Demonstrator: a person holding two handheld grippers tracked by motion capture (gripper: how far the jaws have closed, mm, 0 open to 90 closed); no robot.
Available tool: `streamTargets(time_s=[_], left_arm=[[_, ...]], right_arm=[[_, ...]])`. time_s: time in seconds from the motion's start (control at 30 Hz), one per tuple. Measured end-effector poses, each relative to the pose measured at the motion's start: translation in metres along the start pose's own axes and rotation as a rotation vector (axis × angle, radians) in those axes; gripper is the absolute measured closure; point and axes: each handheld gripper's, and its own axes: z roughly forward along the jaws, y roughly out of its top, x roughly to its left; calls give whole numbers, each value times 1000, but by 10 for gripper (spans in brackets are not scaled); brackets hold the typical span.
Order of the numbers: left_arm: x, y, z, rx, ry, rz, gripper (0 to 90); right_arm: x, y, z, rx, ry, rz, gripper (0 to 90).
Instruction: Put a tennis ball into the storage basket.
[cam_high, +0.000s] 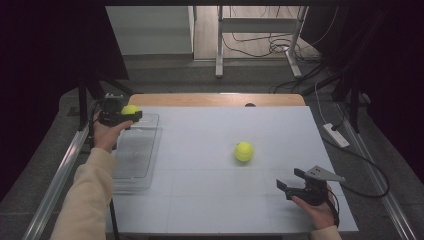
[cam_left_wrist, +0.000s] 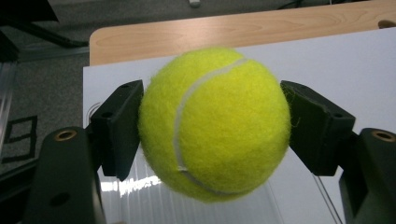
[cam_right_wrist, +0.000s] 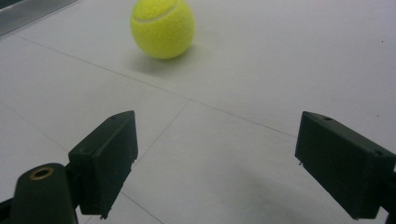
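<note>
My left gripper (cam_high: 131, 115) is shut on a yellow-green tennis ball (cam_high: 130, 109), held above the far end of a clear plastic tray (cam_high: 135, 160) at the table's left. In the left gripper view the ball (cam_left_wrist: 215, 123) sits squeezed between both black pads (cam_left_wrist: 119, 128), with the tray's ribbed floor (cam_left_wrist: 140, 200) below it. A second tennis ball (cam_high: 243, 151) rests on the white table top near the middle. My right gripper (cam_high: 291, 179) stands open at the front right, jaws wide, with nothing between them. The right gripper view has that second ball (cam_right_wrist: 162, 27) lying some way ahead.
The white table top (cam_high: 215, 200) has a bare wooden strip (cam_high: 215, 99) along its far edge. A metal rail (cam_high: 60, 175) runs along the left side. Desk legs and cables (cam_high: 260, 45) stand on the floor beyond the table. A power strip (cam_high: 336, 135) lies off the right edge.
</note>
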Motion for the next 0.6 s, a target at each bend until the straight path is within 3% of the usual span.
streamTargets(time_s=[0.6], left_arm=[[8,-8,18,86,27,-15,269]], right_arm=[[0,-1,1,4,1,1,131]])
